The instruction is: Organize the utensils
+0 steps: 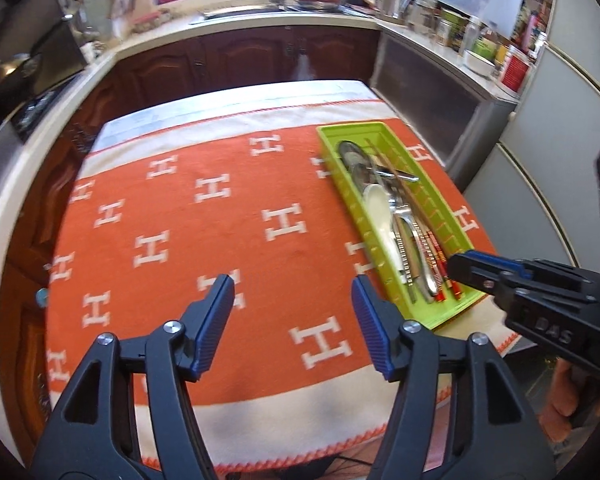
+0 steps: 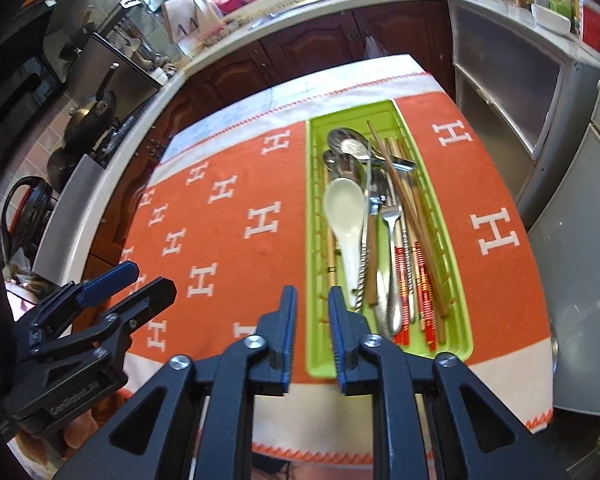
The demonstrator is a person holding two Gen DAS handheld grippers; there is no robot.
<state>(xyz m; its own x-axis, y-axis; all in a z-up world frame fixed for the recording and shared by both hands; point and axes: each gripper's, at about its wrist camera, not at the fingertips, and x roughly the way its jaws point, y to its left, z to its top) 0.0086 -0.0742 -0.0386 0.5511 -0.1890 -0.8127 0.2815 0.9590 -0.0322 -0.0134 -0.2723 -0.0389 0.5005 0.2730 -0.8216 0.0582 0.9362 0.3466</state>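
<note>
orange "h" cloth (image 1: 220,248) bears green tray (image 2: 386,362); left gripper (image 1: 293,292) and right gripper (image 2: 311,304) jaws released.

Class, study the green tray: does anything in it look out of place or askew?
Yes. In the green tray, the brown chopsticks lie diagonally across the other utensils, and the white spoon rests on a mixed heap, not sorted by type.

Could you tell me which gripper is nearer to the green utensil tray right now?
Right. The right gripper hangs over the near end of the green utensil tray, jaws slightly apart. The left gripper hangs over the orange cloth beside it, jaws wide.
</note>
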